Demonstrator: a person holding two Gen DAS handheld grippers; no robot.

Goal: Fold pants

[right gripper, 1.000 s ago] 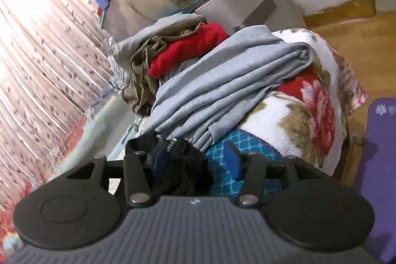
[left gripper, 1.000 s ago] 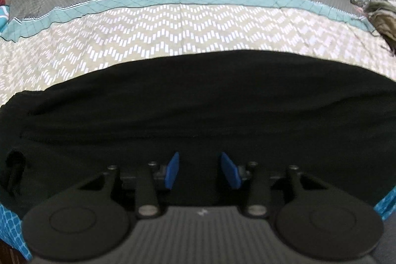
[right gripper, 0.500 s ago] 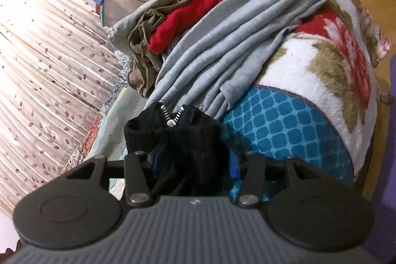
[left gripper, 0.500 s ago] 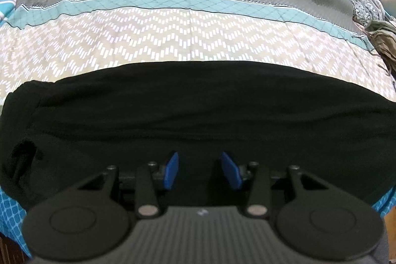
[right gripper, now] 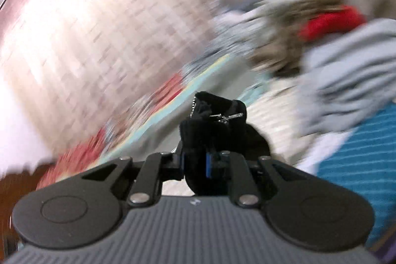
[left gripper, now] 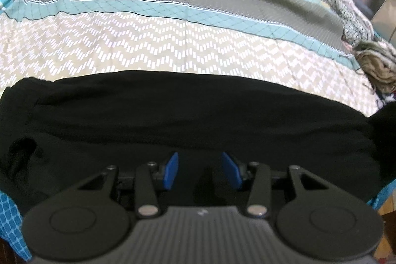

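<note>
The black pants point(left gripper: 188, 113) lie spread across the near side of the patterned bedspread point(left gripper: 153, 48) in the left wrist view. My left gripper point(left gripper: 201, 168) hovers over their near edge, open and empty, blue pads apart. In the right wrist view my right gripper point(right gripper: 195, 162) is shut on a bunched black end of the pants point(right gripper: 210, 120), where a small metal zipper pull point(right gripper: 224, 116) shows. The end is lifted above the bed. That view is motion blurred.
A pile of grey point(right gripper: 346, 90), red point(right gripper: 329, 21) and olive clothes sits at the bed's right end. A curtain point(right gripper: 99, 29) hangs behind the bed. An olive garment point(left gripper: 376, 66) lies at the bed's right. A blue patterned sheet edge point(left gripper: 10, 222) shows at lower left.
My right gripper has closed on the pants end and swung left and up with it. The left gripper has stayed open over the pants, drawing back a little.
</note>
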